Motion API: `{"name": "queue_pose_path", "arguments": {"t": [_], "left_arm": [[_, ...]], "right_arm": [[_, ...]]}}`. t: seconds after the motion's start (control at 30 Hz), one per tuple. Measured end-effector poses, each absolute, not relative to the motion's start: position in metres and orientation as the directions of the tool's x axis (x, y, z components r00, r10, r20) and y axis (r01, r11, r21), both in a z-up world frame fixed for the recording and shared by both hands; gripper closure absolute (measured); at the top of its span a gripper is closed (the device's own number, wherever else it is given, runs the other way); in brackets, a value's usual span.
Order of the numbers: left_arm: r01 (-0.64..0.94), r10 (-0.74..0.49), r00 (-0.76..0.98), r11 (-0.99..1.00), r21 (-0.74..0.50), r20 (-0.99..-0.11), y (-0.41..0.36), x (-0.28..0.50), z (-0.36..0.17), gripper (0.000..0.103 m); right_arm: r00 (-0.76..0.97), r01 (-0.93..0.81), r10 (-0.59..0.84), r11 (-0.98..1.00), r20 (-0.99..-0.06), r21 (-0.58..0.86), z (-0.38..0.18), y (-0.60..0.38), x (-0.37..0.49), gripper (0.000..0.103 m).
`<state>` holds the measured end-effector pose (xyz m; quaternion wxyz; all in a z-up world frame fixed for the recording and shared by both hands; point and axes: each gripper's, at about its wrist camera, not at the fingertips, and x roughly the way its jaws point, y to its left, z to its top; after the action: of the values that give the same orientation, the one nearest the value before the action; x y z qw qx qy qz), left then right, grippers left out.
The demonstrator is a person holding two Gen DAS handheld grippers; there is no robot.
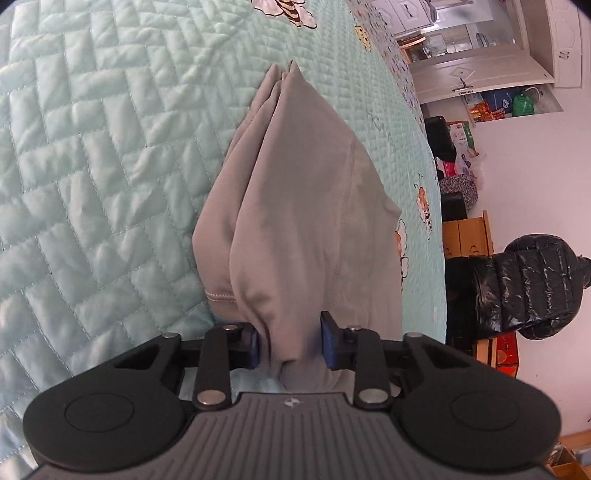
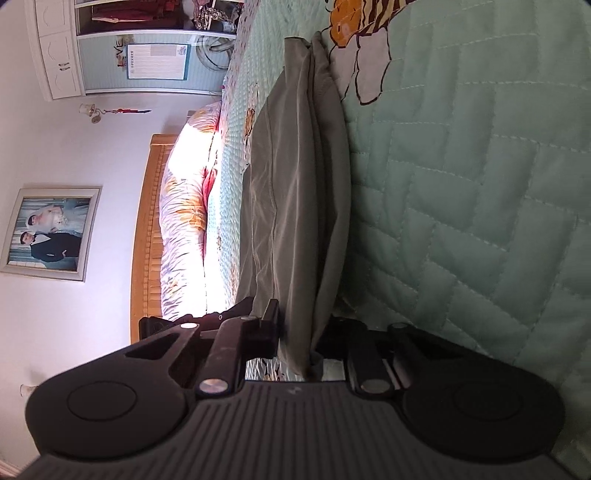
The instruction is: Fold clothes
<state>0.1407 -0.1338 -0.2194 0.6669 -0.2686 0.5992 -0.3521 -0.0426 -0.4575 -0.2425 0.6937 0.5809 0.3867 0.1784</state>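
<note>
The left hand-held gripper (image 1: 291, 339) is seen closed on a bunched fold of the grey garment (image 1: 295, 206); its blue pads (image 1: 330, 341) are pressed against the cloth from both sides, with a narrow gap left only by the thickness of the fabric. From this grip the garment is stretched away toward 12 o'clock in the left wrist view, tapering to a gathered point near the top of the frame. A stitched hem is visible at about 9 o'clock from the pads, just beside the left finger.

The right hand-held gripper (image 2: 295, 332) is likewise clamped on an edge of the same garment (image 2: 299, 192), the layered cloth being pinched between its dark fingers (image 2: 271, 325). In the right wrist view the fabric is drawn taut toward 12 o'clock as several stacked folds.

The garment is laid on the bed, over a mint-green quilted bedspread (image 1: 92, 166) printed with cartoon bees (image 1: 291, 11). In the right wrist view a floral duvet (image 2: 188, 206) is bunched against a wooden headboard (image 2: 147, 229) at 9 o'clock, with a framed photograph (image 2: 50, 236) hung on the wall beyond. In the left wrist view a black puffer jacket (image 1: 528, 288) is seen at 3 o'clock, off the bed.
</note>
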Motion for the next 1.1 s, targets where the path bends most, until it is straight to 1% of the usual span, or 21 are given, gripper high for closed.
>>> {"name": "queue_pose_path", "arguments": {"t": [0.07, 0.27, 0.33, 0.37, 0.4, 0.43, 0.47, 0.53, 0.57, 0.6, 0.63, 0.67, 0.73, 0.8, 0.83, 0.87, 0.97, 1.1], "left_arm": [[0.160, -0.793, 0.046, 0.606, -0.779, -0.607, -0.134, 0.137, -0.213, 0.079], [0.167, -0.870, 0.042, 0.490, -0.855, -0.491, -0.117, 0.103, -0.184, 0.081], [0.172, -0.875, 0.005, 0.477, -0.862, -0.484, -0.112, 0.077, -0.183, 0.081], [0.162, -0.869, -0.018, 0.485, -0.859, -0.494, -0.109, 0.063, -0.189, 0.081], [0.149, -0.861, -0.042, 0.496, -0.856, -0.507, -0.106, 0.049, -0.196, 0.080], [0.125, -0.846, -0.063, 0.519, -0.845, -0.529, -0.103, 0.037, -0.207, 0.079], [0.096, -0.826, -0.071, 0.552, -0.828, -0.559, -0.099, 0.026, -0.219, 0.075], [0.040, -0.840, -0.027, 0.541, -0.840, -0.543, -0.086, 0.012, -0.230, 0.074], [0.013, -0.848, -0.001, 0.529, -0.848, -0.529, -0.079, 0.006, -0.235, 0.069], [0.021, -0.846, 0.018, 0.532, -0.846, -0.532, -0.075, 0.001, -0.231, 0.066], [0.039, -0.842, 0.035, 0.540, -0.841, -0.539, -0.072, -0.003, -0.225, 0.055], [0.076, -0.830, 0.049, 0.558, -0.826, -0.556, -0.070, -0.008, -0.216, 0.046], [0.147, -0.800, 0.088, 0.600, -0.786, -0.594, -0.064, -0.016, -0.197, 0.044], [0.185, -0.767, 0.162, 0.641, -0.745, -0.620, -0.055, -0.022, -0.180, 0.044], [0.213, -0.744, 0.232, 0.668, -0.713, -0.627, -0.050, -0.025, -0.170, 0.044], [0.243, -0.715, 0.307, 0.697, -0.675, -0.628, -0.046, -0.029, -0.160, 0.044], [0.378, -0.646, 0.432, 0.763, -0.524, -0.629, -0.055, -0.031, -0.142, 0.040], [0.350, -0.627, 0.454, 0.779, -0.521, -0.633, -0.068, -0.012, -0.153, 0.040]], "right_arm": [[0.646, 0.173, 0.691, 0.284, -0.326, 0.943, -0.234, -0.455, -0.044, 0.091], [0.668, 0.031, 0.705, 0.291, -0.237, 0.956, -0.183, -0.462, -0.063, 0.092], [0.654, 0.022, 0.721, 0.286, -0.230, 0.958, -0.174, -0.462, -0.083, 0.092], [0.644, 0.020, 0.729, 0.288, -0.233, 0.958, -0.171, -0.461, -0.095, 0.092], [0.634, 0.030, 0.734, 0.291, -0.243, 0.956, -0.172, -0.459, -0.106, 0.092], [0.623, 0.070, 0.731, 0.301, -0.278, 0.951, -0.181, -0.457, -0.118, 0.092], [0.610, 0.111, 0.728, 0.312, -0.312, 0.944, -0.189, -0.454, -0.130, 0.089], [0.596, 0.177, 0.706, 0.348, -0.382, 0.921, -0.207, -0.450, -0.151, 0.082], [0.592, 0.205, 0.690, 0.371, -0.417, 0.906, -0.215, -0.448, -0.161, 0.083], [0.593, 0.227, 0.676, 0.382, -0.438, 0.896, -0.222, -0.446, -0.170, 0.083], [0.609, 0.227, 0.673, 0.360, -0.420, 0.905, -0.221, -0.446, -0.178, 0.076], [0.618, 0.222, 0.673, 0.345, -0.406, 0.912, -0.218, -0.445, -0.185, 0.060], [0.630, 0.208, 0.663, 0.358, -0.405, 0.910, -0.209, -0.444, -0.196, 0.047], [0.633, 0.219, 0.641, 0.391, -0.435, 0.894, -0.201, -0.445, -0.206, 0.046], [0.637, 0.223, 0.628, 0.405, -0.447, 0.887, -0.197, -0.445, -0.212, 0.046], [0.649, 0.220, 0.615, 0.411, -0.447, 0.885, -0.193, -0.446, -0.217, 0.045], [0.678, 0.190, 0.598, 0.419, -0.427, 0.888, -0.181, -0.445, -0.227, 0.044], [0.673, 0.190, 0.587, 0.452, -0.451, 0.872, -0.174, -0.437, -0.225, 0.043]]}}
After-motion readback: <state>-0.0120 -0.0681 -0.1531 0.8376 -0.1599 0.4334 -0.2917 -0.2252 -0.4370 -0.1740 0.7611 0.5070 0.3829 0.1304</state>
